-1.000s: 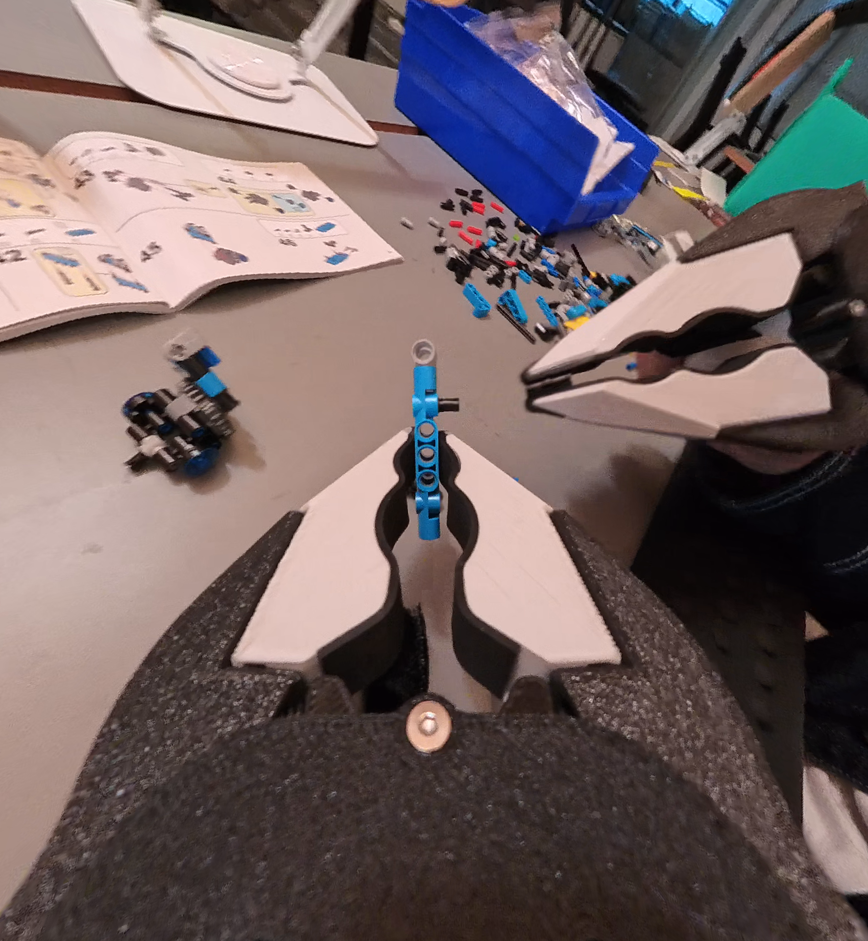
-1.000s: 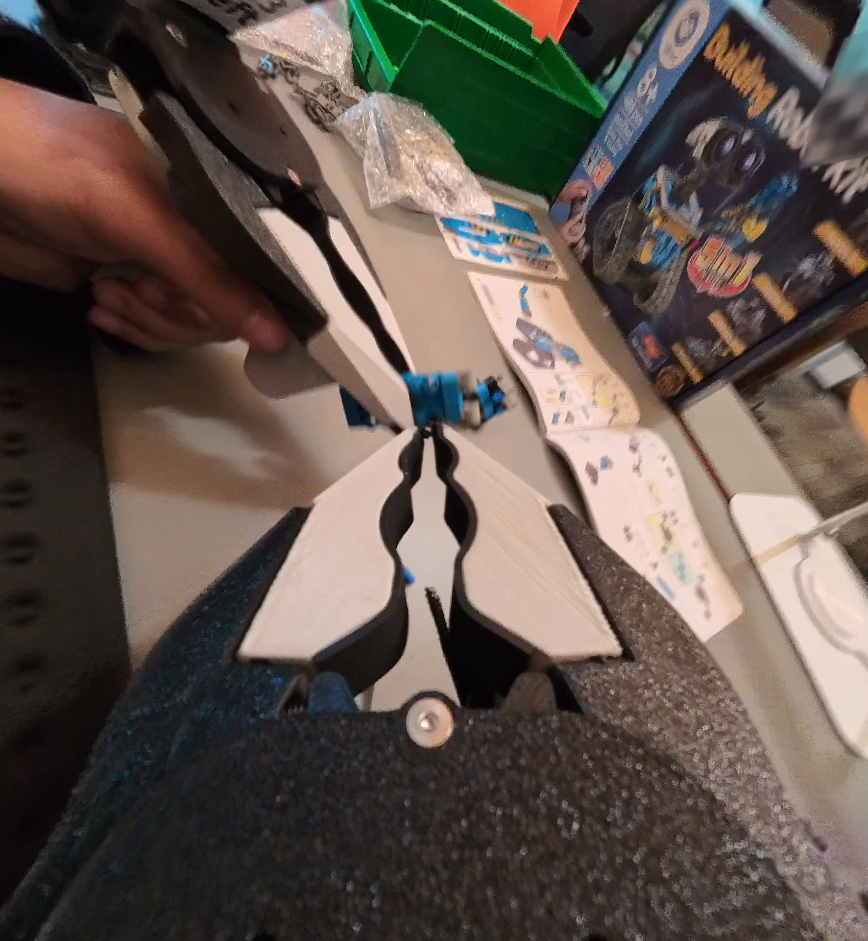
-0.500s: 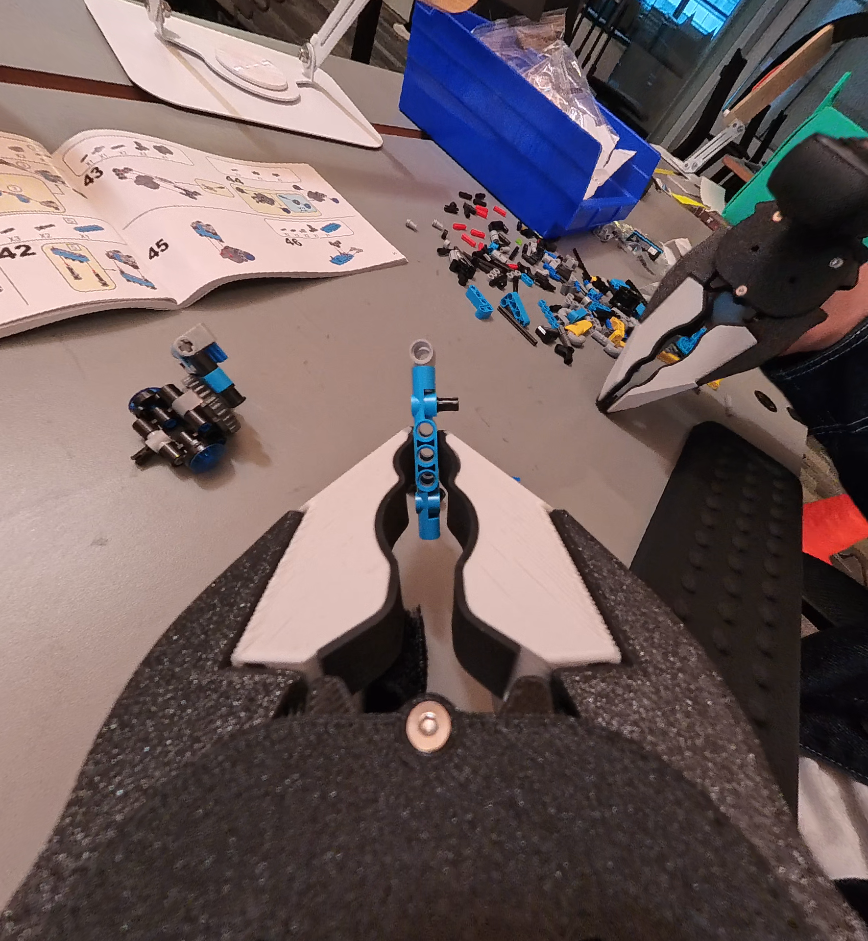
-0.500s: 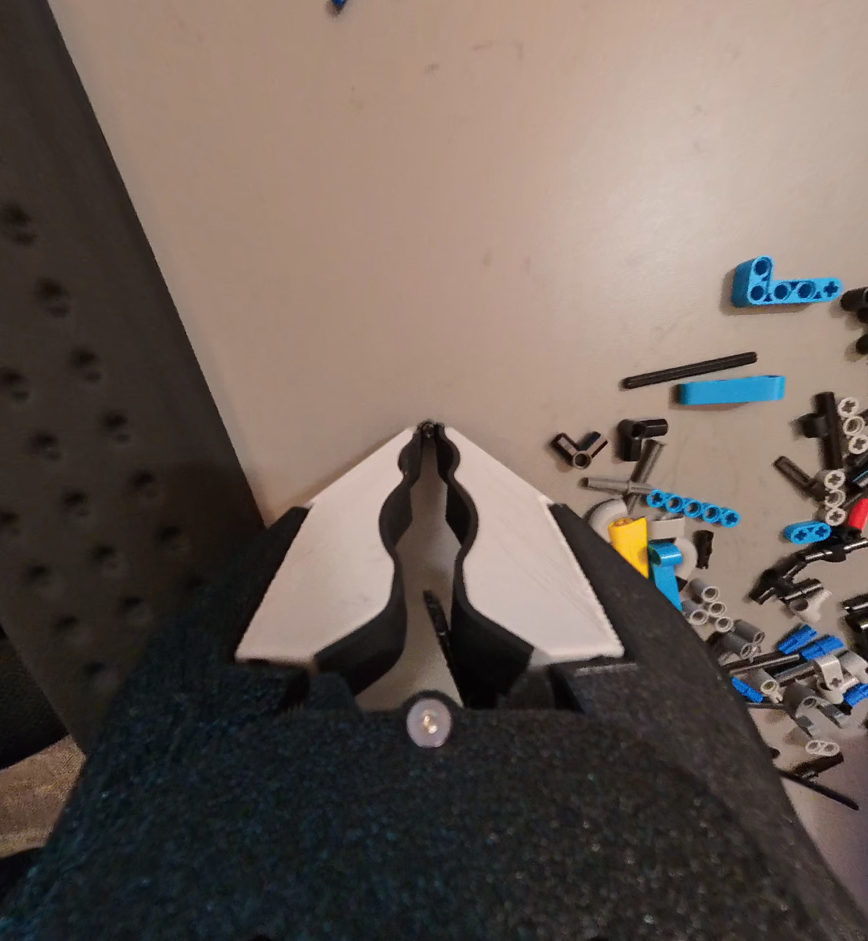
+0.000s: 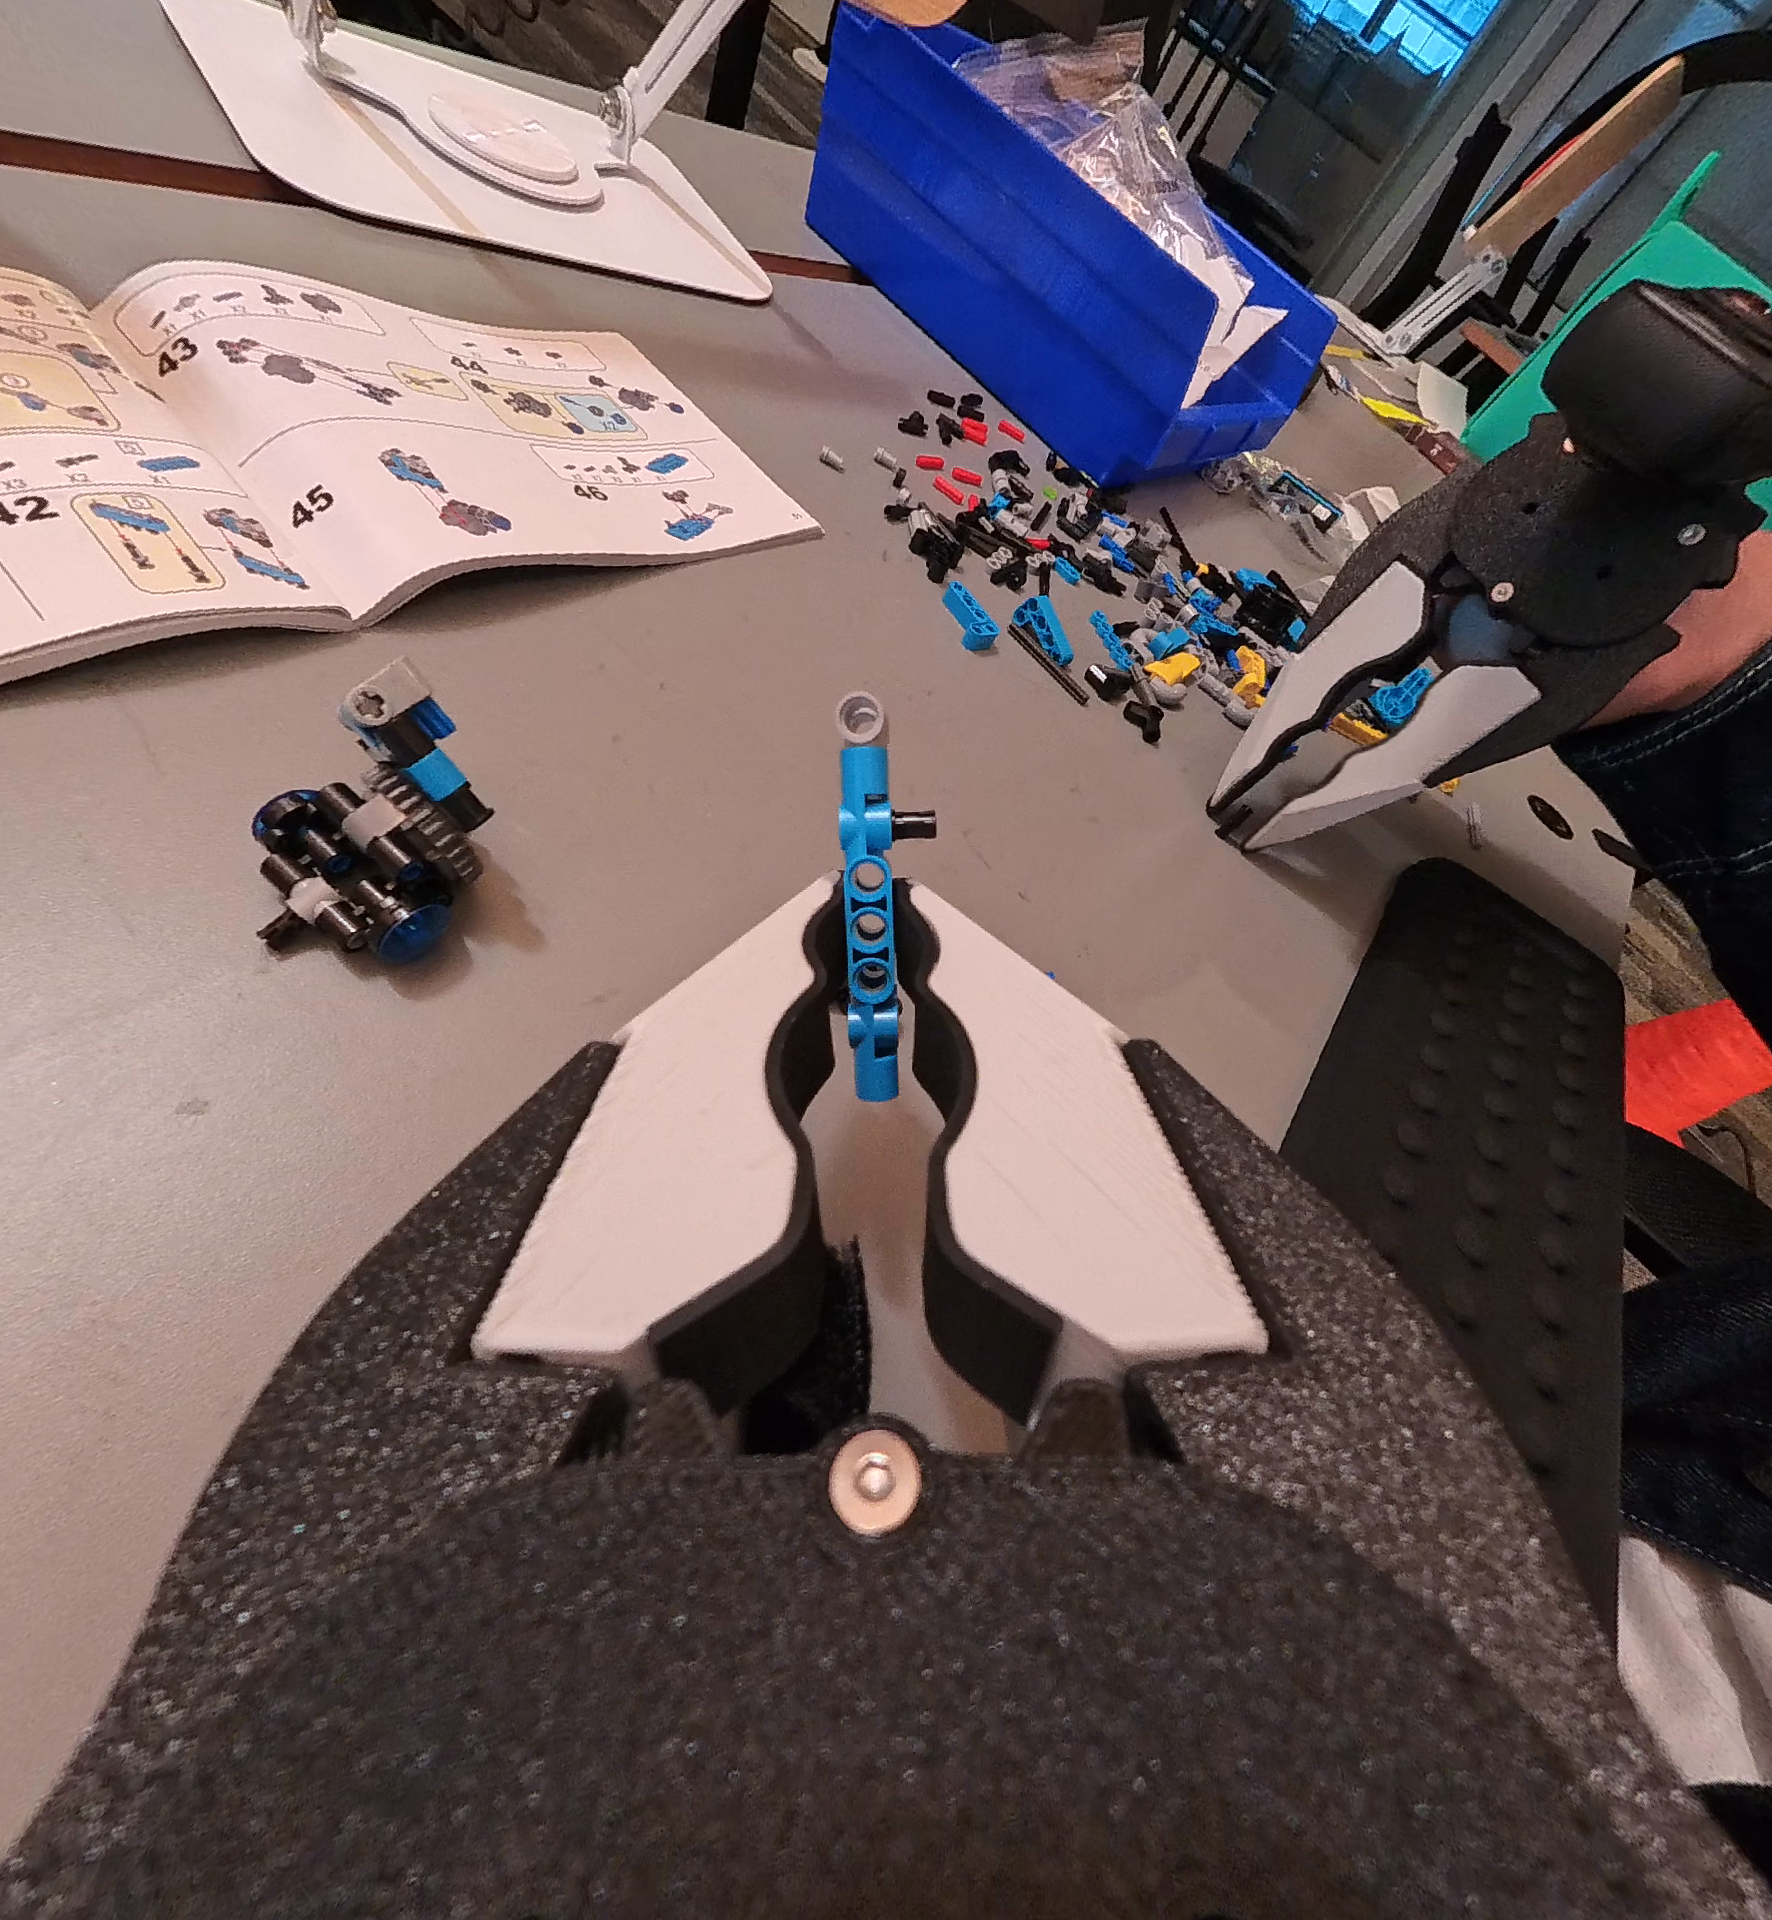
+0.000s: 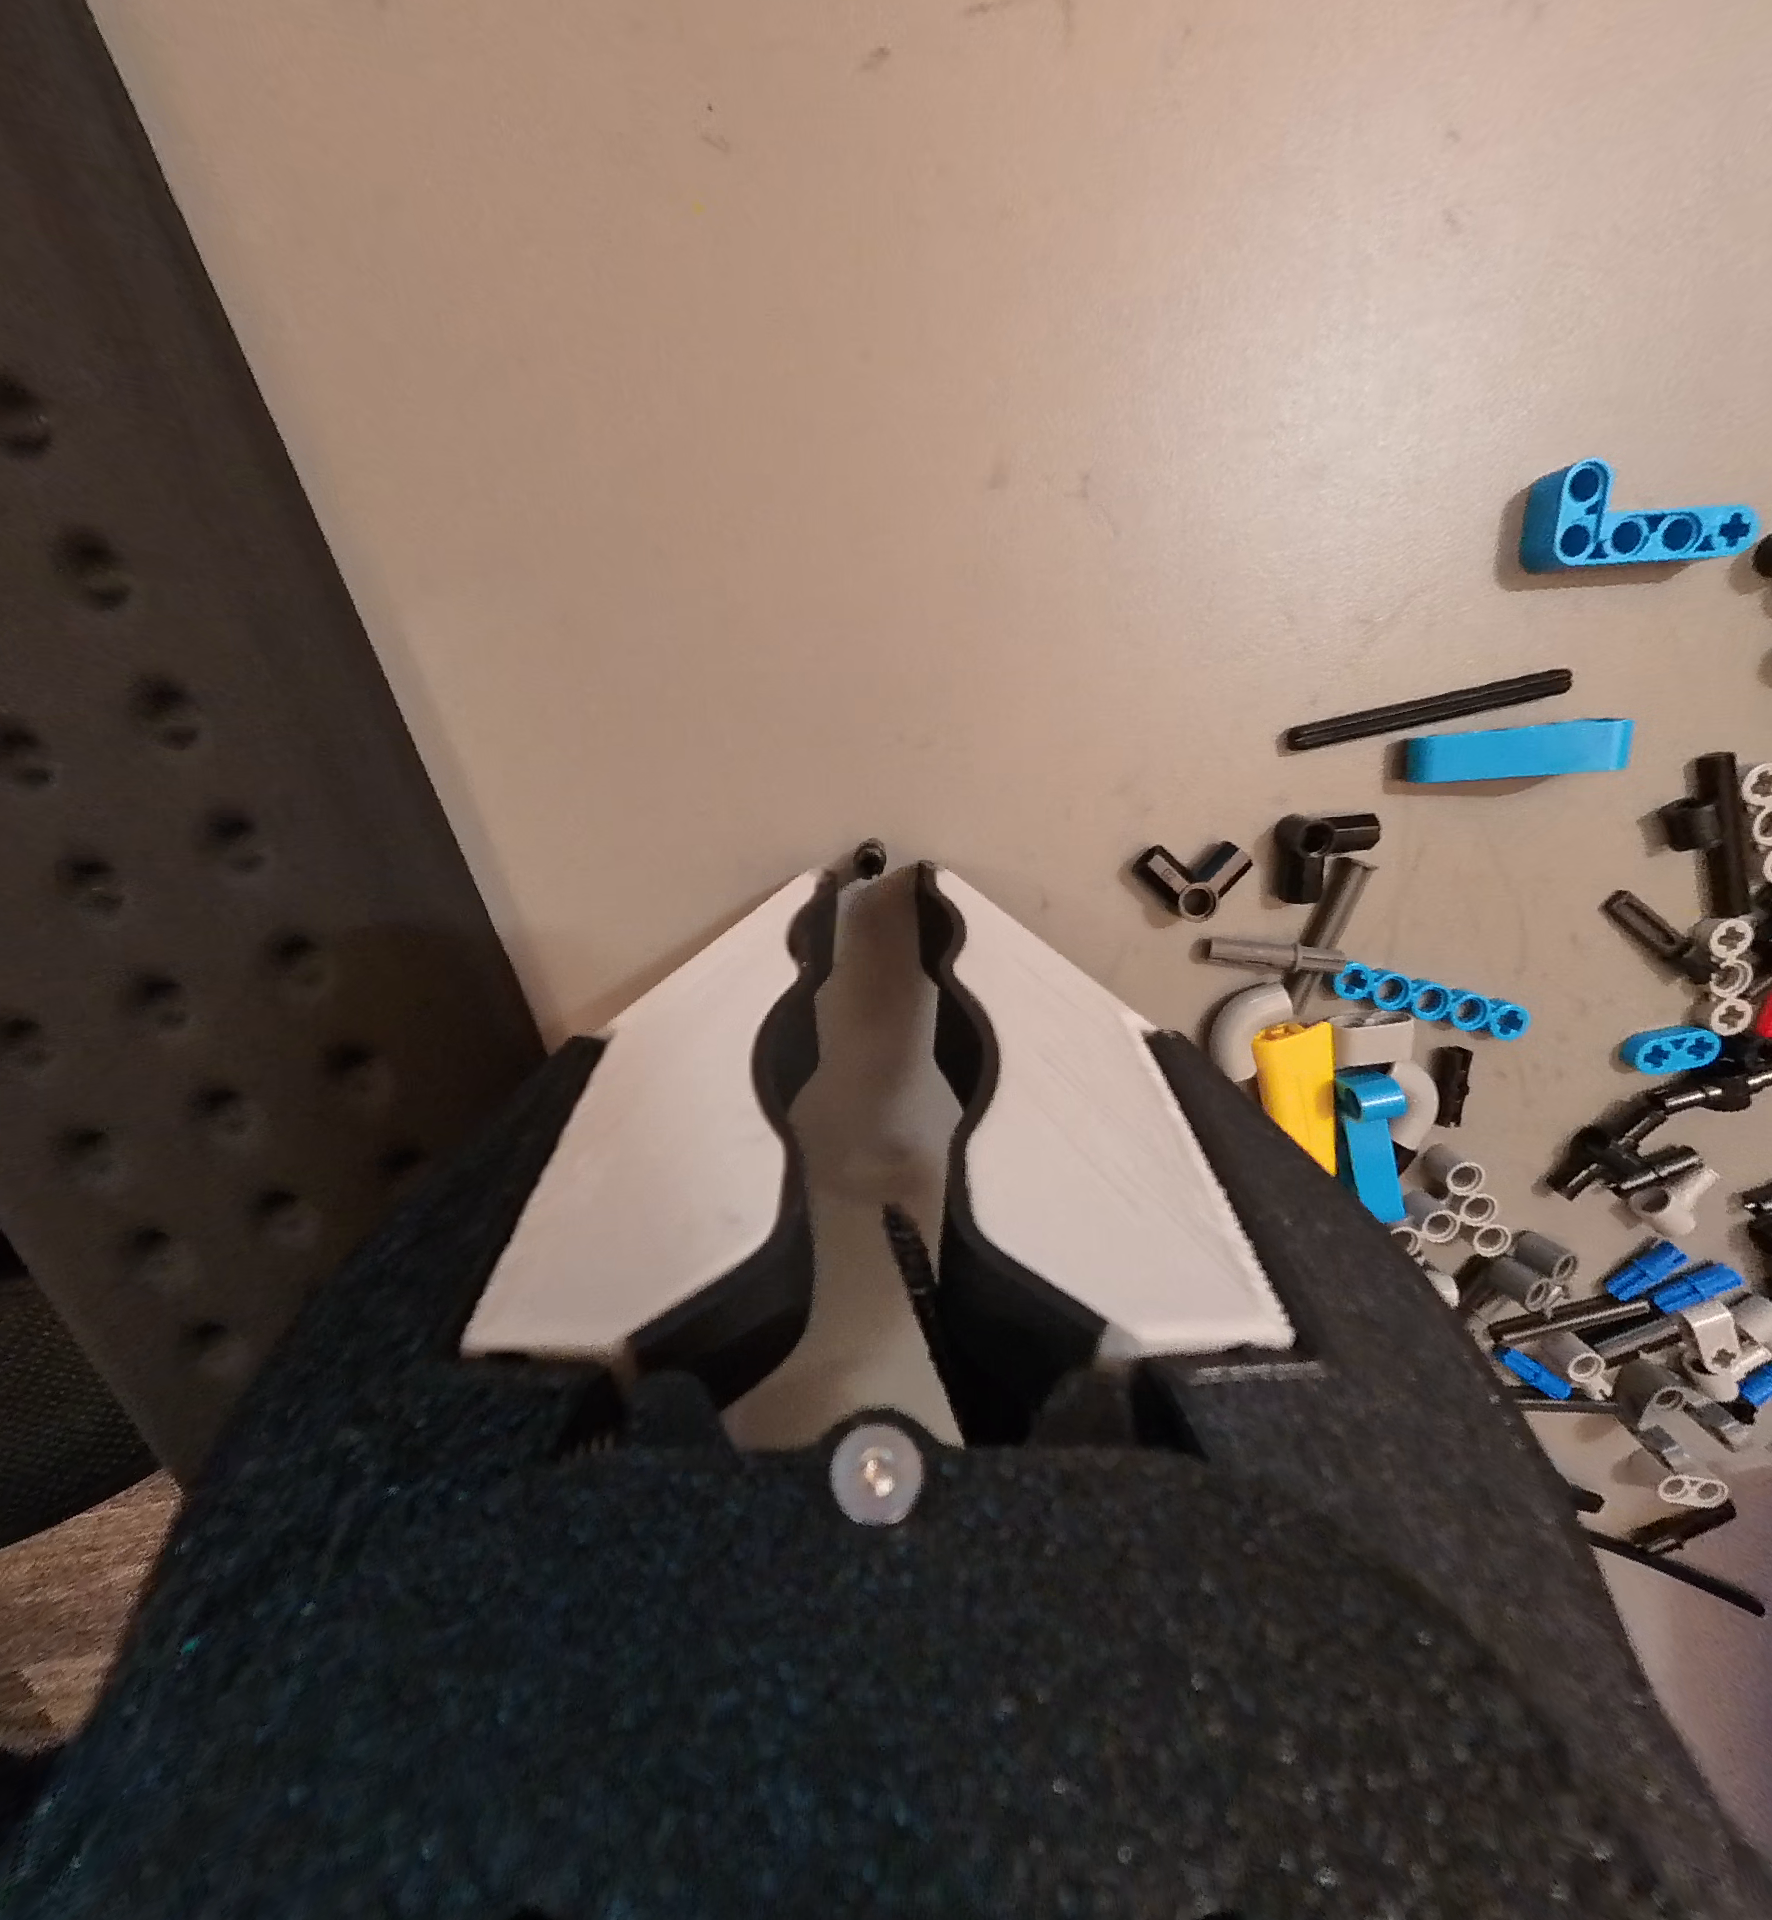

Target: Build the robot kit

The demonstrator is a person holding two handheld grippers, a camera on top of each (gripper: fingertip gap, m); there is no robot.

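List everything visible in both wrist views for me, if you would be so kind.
Table: one, grey, beneath everything.
Instruction booklet: one, white, open, far left.
Stand base: one, white, behind booklet.
Bin: one, blue, far centre, holding a clear bag.
Small assembly: one, black, blue and grey, left of left gripper.
Loose parts: many, mostly black, blue, grey, heaped beside the bin.
Black pin: one, just beyond right gripper tips.
Perforated mat: one, black, beside table's edge.
Blue beam: one, clamped in left gripper.
Left gripper: jaws shut on blue beam.
Right gripper: jaws slightly apart, tips near table.
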